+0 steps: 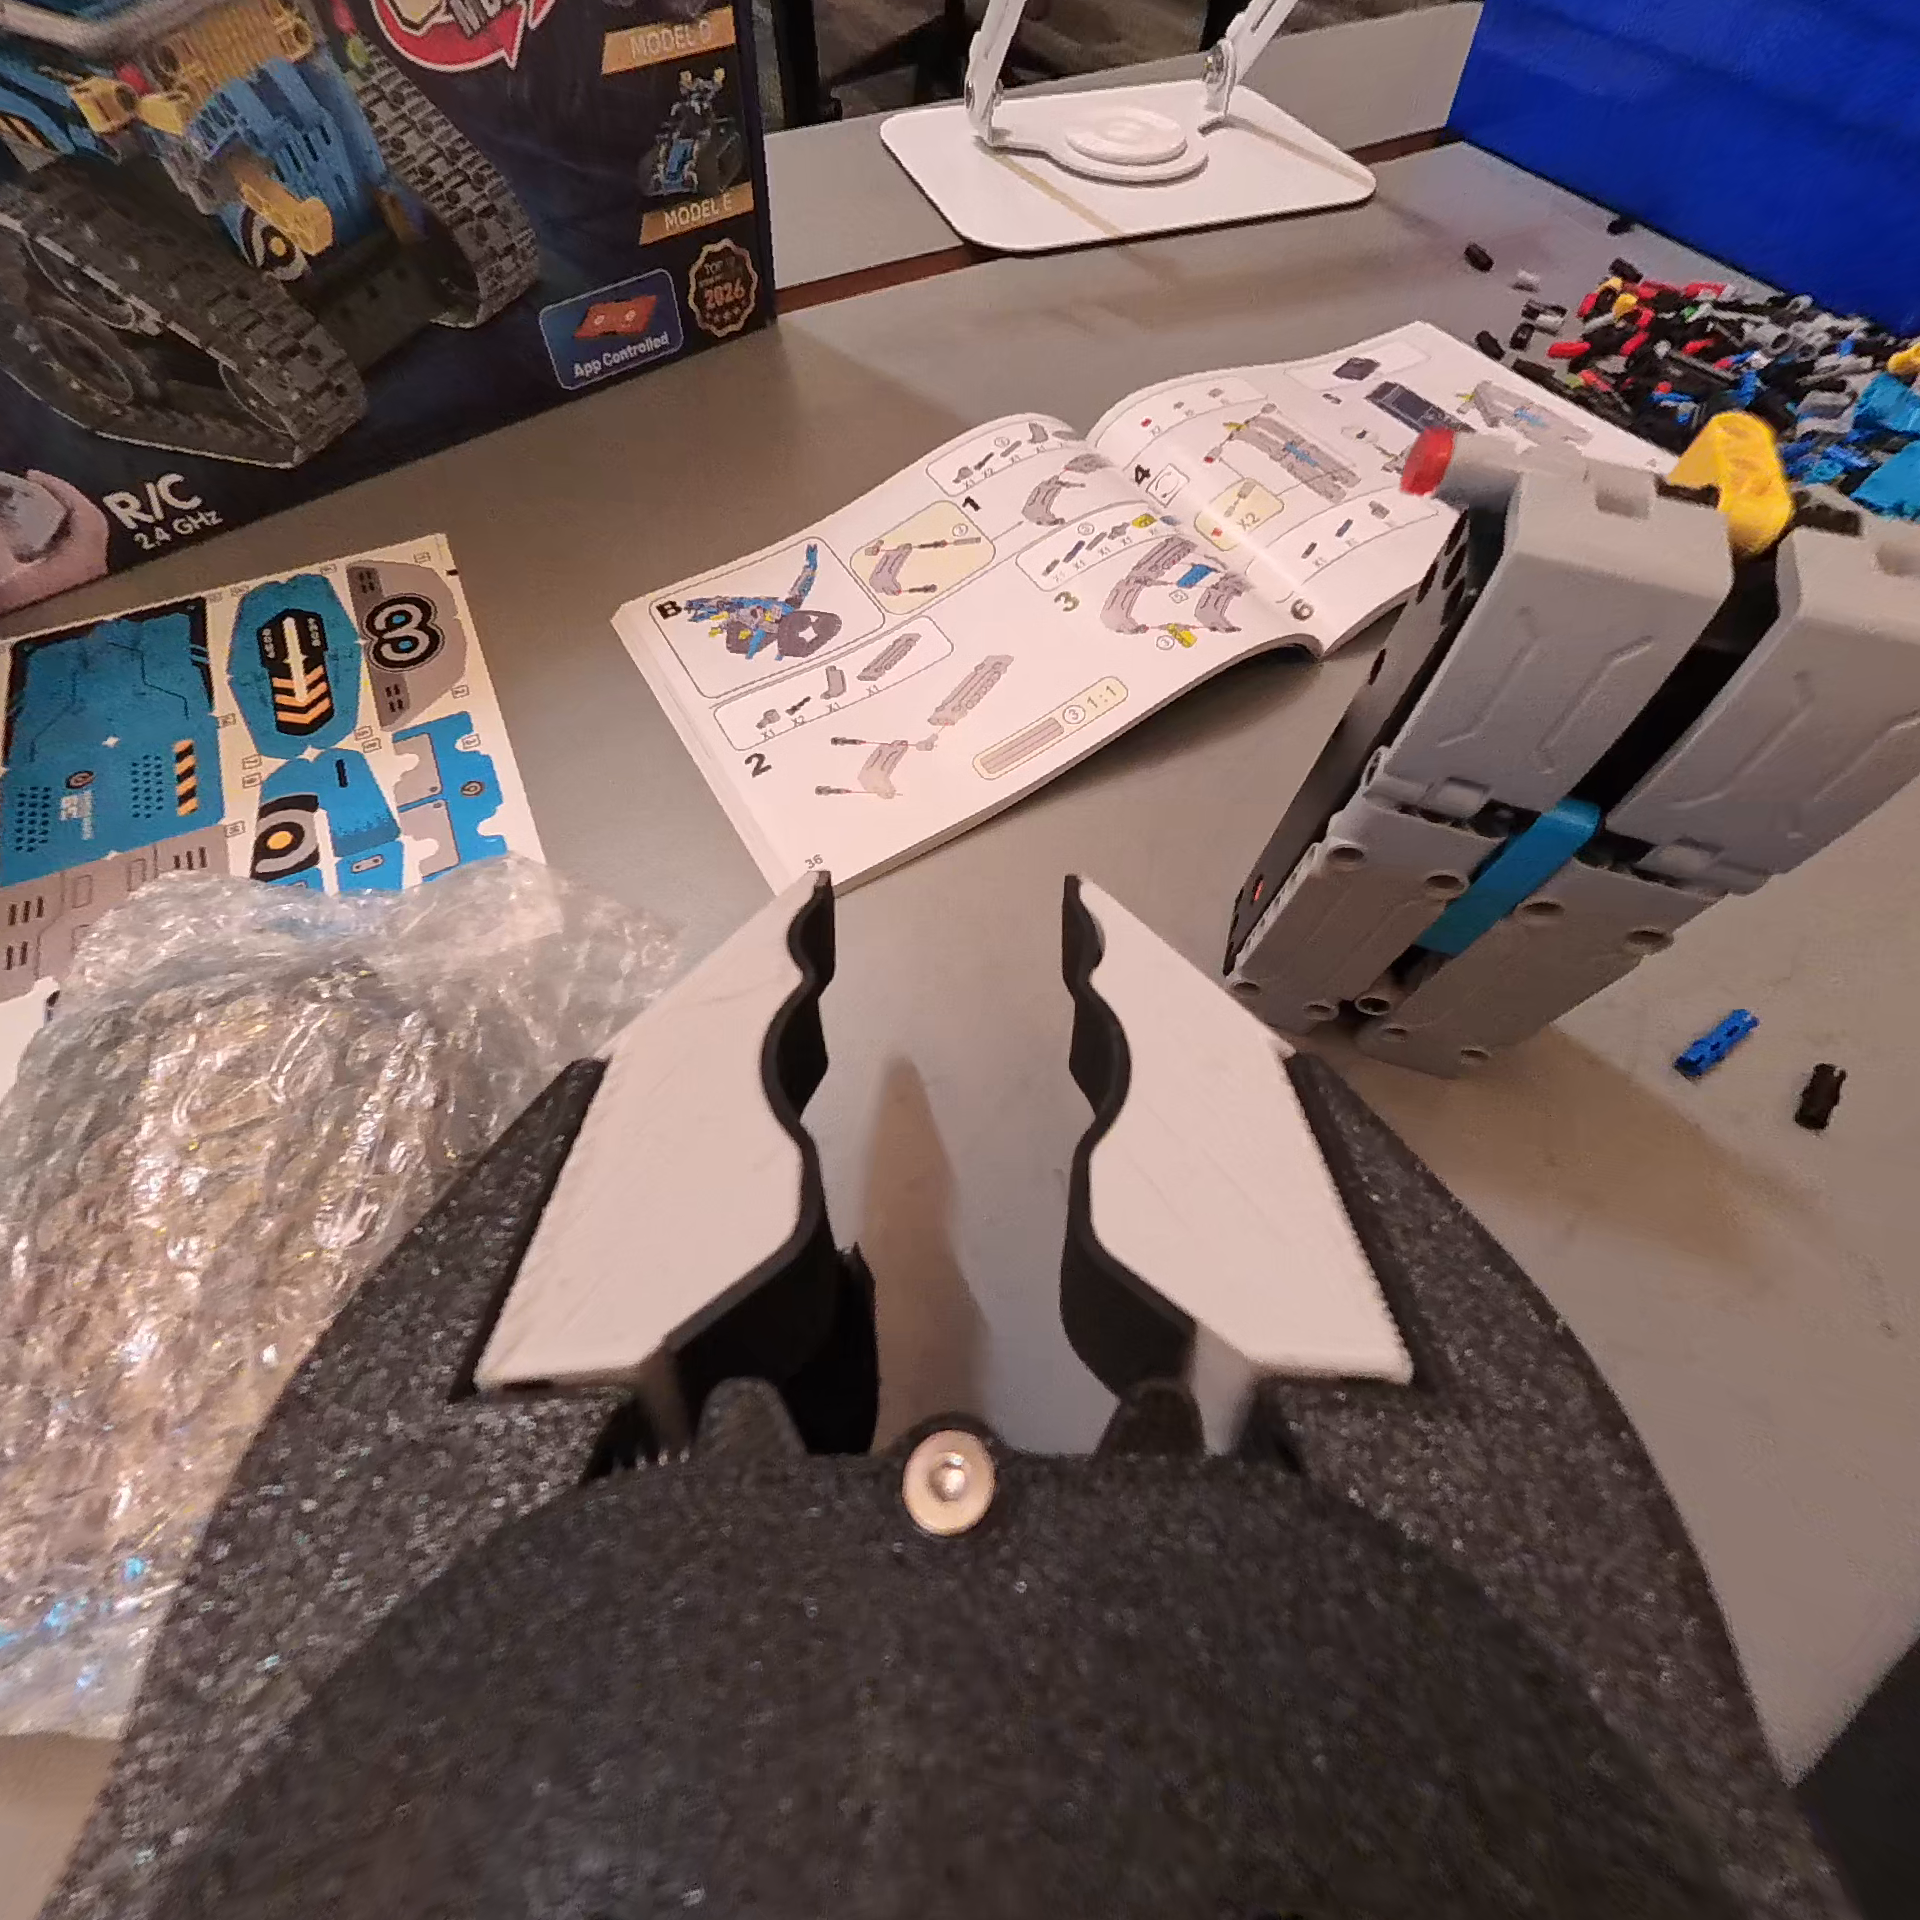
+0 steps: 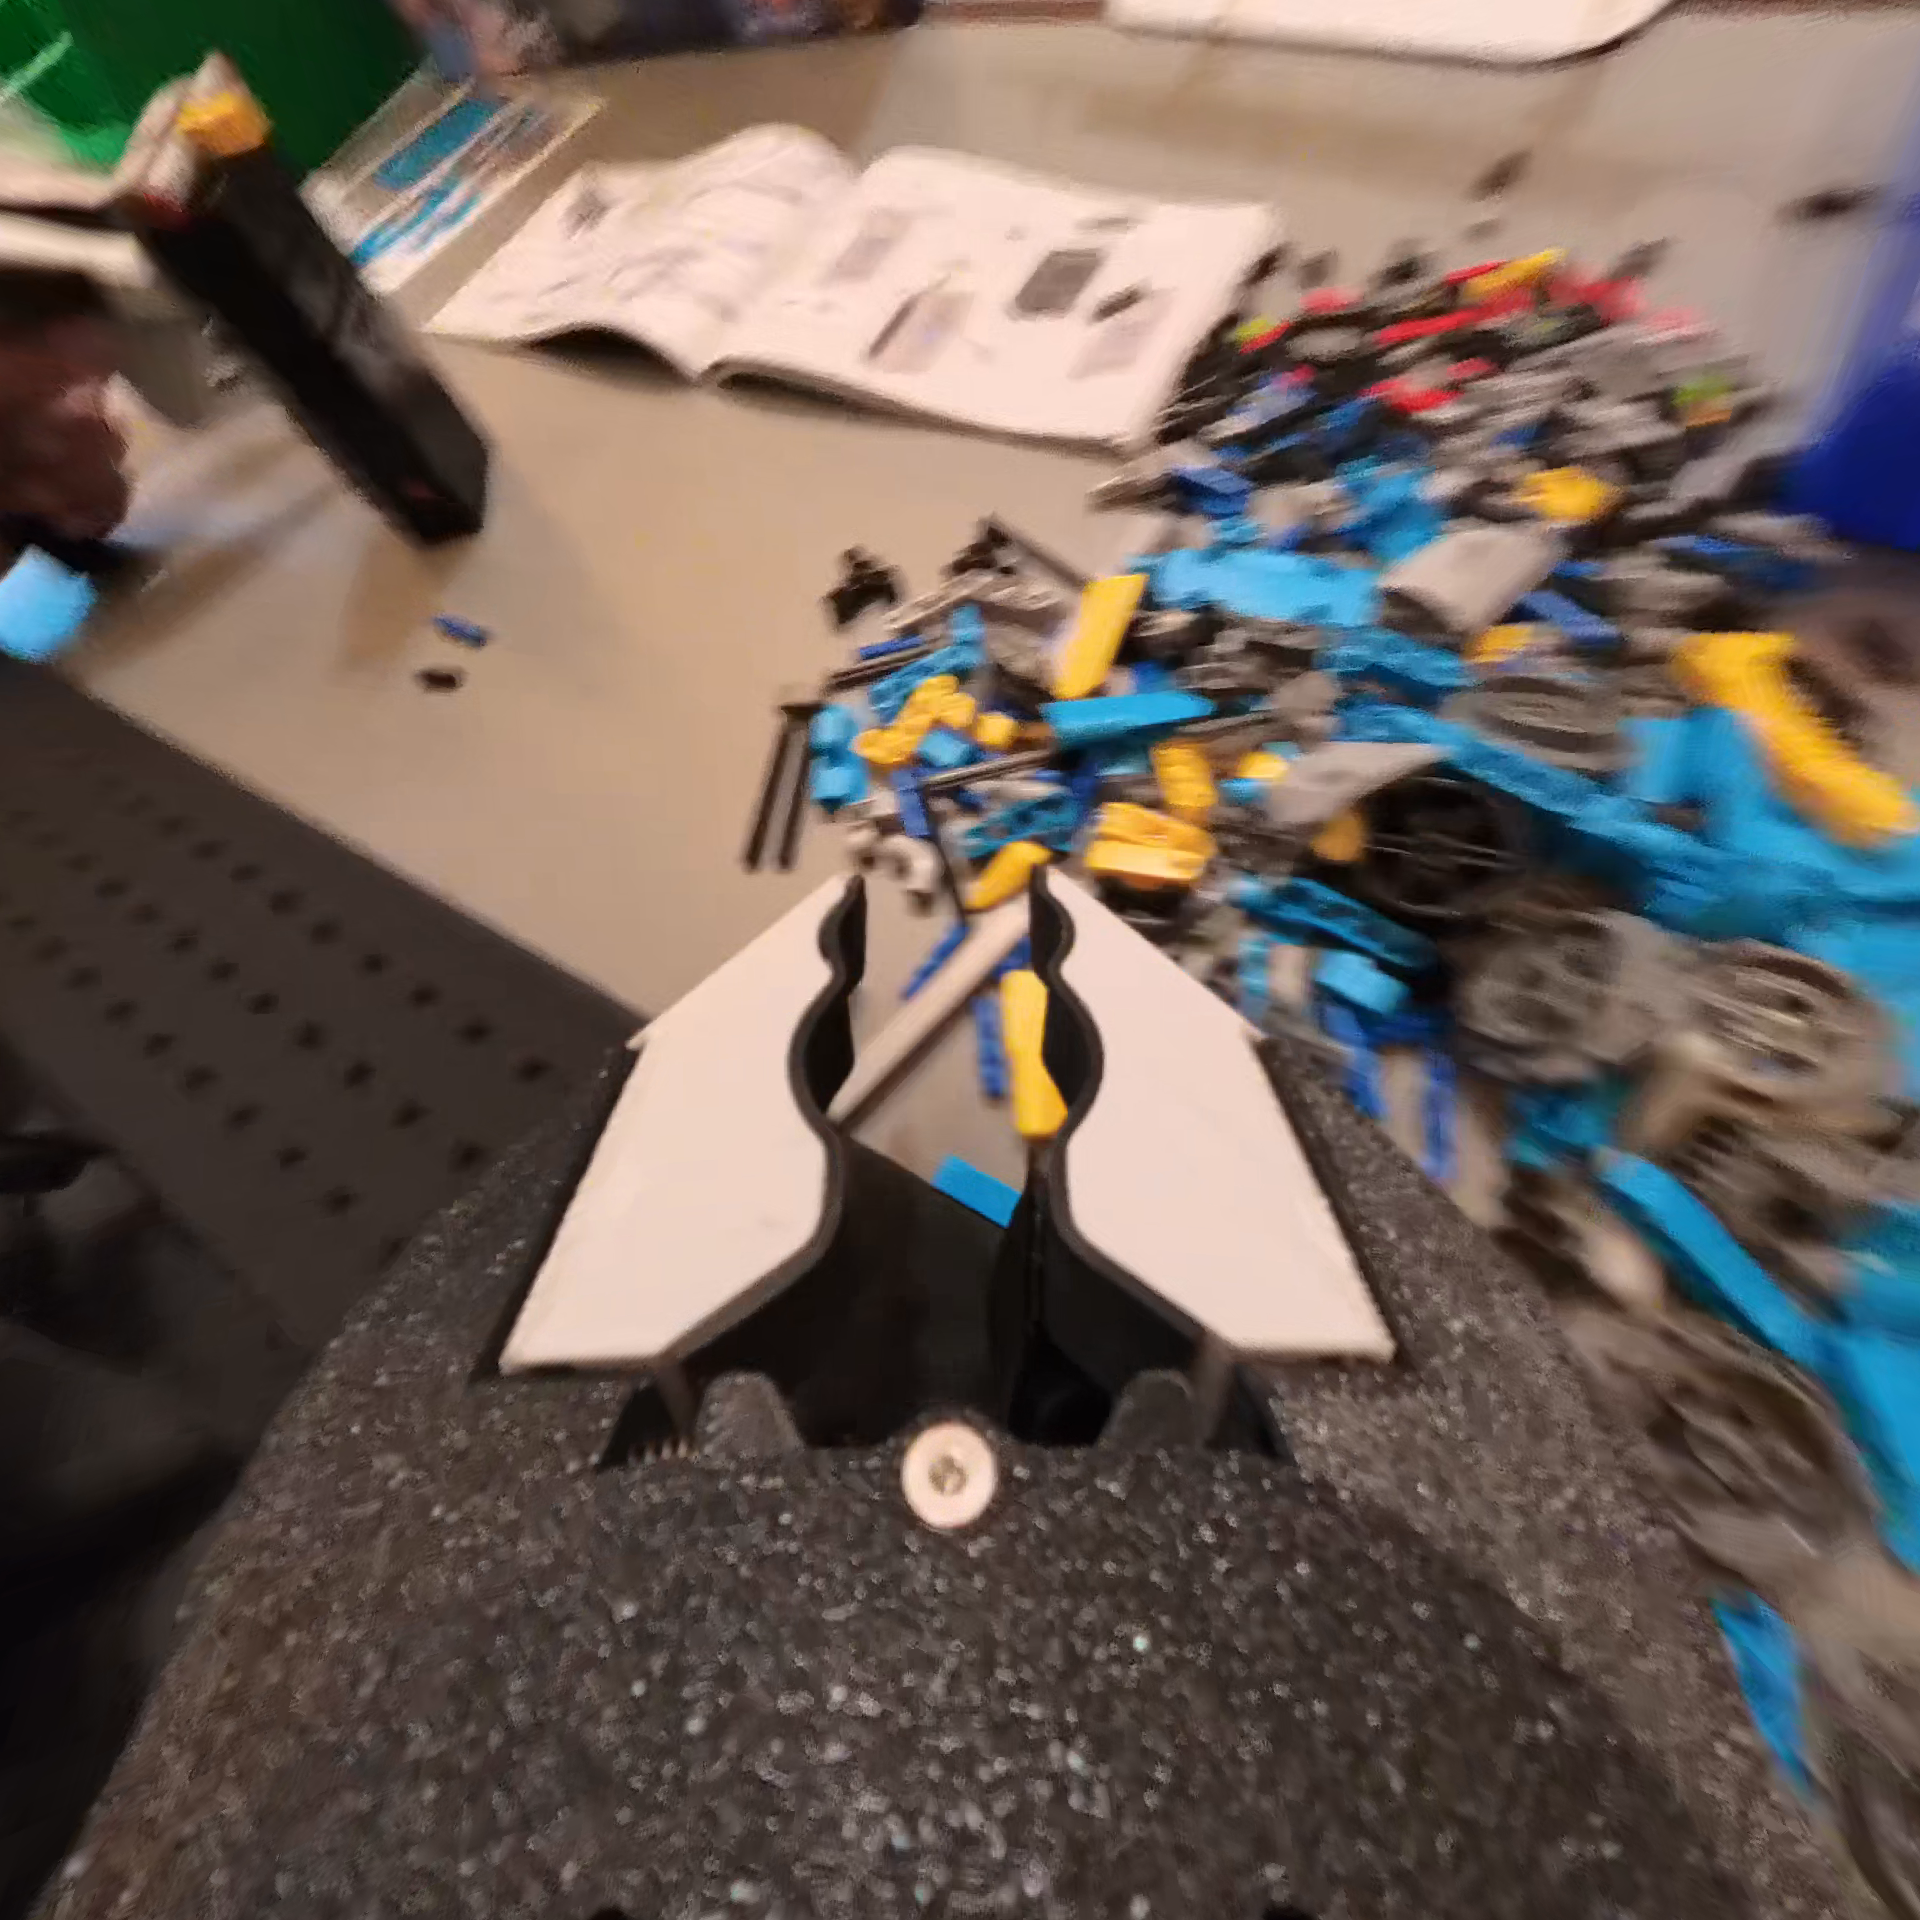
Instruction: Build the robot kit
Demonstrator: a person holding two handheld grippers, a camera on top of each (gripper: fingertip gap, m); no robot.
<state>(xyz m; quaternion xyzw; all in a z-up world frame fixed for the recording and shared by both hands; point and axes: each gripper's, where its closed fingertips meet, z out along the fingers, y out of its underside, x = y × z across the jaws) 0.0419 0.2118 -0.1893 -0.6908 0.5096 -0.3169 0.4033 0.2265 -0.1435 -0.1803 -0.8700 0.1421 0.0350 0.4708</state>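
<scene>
Left gripper: your left gripper [image 1: 945, 894] hangs released over the bare grey table [image 1: 1039, 987], gripping nothing.
Nearest to it: the grey, black and blue brick-built block [image 1: 1538, 758], tilted, just to its right; crumpled bubble wrap [image 1: 260, 1122] on its left.
Beyond it: open instruction booklet [image 1: 1039, 613], sticker sheet [image 1: 249, 727], toy box [image 1: 343, 239].
Right gripper: your right gripper [image 2: 948, 899] is parted at the near edge of the loose brick pile [image 2: 1403, 707]; a yellow piece [image 2: 1029, 1049] shows between its fingers, contact unclear in the blur.

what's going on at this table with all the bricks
A person holds two grippers over a table of toy bricks. The left gripper is open and empty, nearest the tilted grey block and the booklet. The right gripper is open at the edge of the brick pile, gripping nothing.
</scene>
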